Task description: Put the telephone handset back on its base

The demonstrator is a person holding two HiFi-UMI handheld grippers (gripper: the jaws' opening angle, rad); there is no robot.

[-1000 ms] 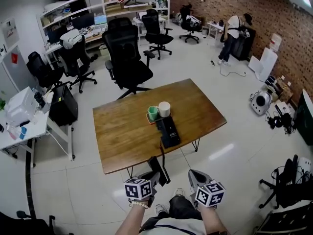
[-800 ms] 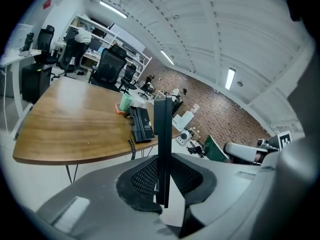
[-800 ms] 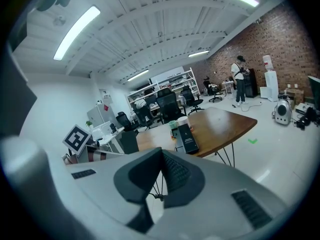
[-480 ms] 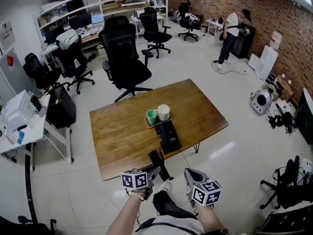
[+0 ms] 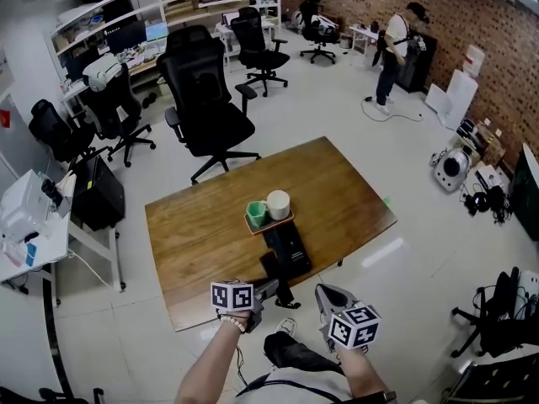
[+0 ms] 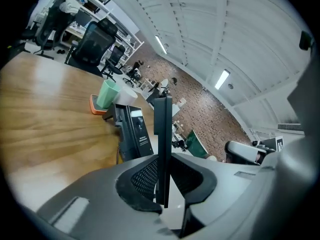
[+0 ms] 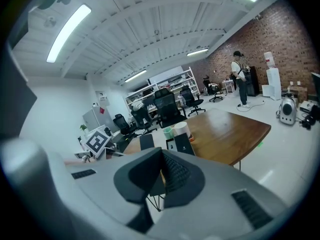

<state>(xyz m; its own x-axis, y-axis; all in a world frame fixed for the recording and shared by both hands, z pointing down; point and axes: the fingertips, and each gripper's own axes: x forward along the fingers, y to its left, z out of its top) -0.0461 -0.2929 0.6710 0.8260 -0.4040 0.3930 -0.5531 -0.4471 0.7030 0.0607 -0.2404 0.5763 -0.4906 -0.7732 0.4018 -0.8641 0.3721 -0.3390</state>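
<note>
A black telephone base [image 5: 288, 244] lies on the wooden table [image 5: 202, 234], just in front of the cups. My left gripper [image 5: 268, 289] is shut on the black handset [image 5: 275, 274], which hangs over the table's front edge, close to the base's near end. In the left gripper view the handset [image 6: 162, 134] stands upright, clamped between the jaws of the left gripper [image 6: 165, 179], with the base [image 6: 132, 131] ahead and to the left. My right gripper [image 5: 325, 298] hovers off the table beside it. Its jaws [image 7: 161, 171] are shut with nothing in them.
A green cup [image 5: 257, 213] and a white cup [image 5: 279, 204] stand on an orange tray behind the base. Black office chairs [image 5: 206, 108] crowd the far side of the table. A white desk [image 5: 25, 225] is at left. A person [image 5: 392, 53] stands by the brick wall.
The left gripper has carried the handset forward, from off the table to above its front edge near the base. The right gripper has come along, still shut.
</note>
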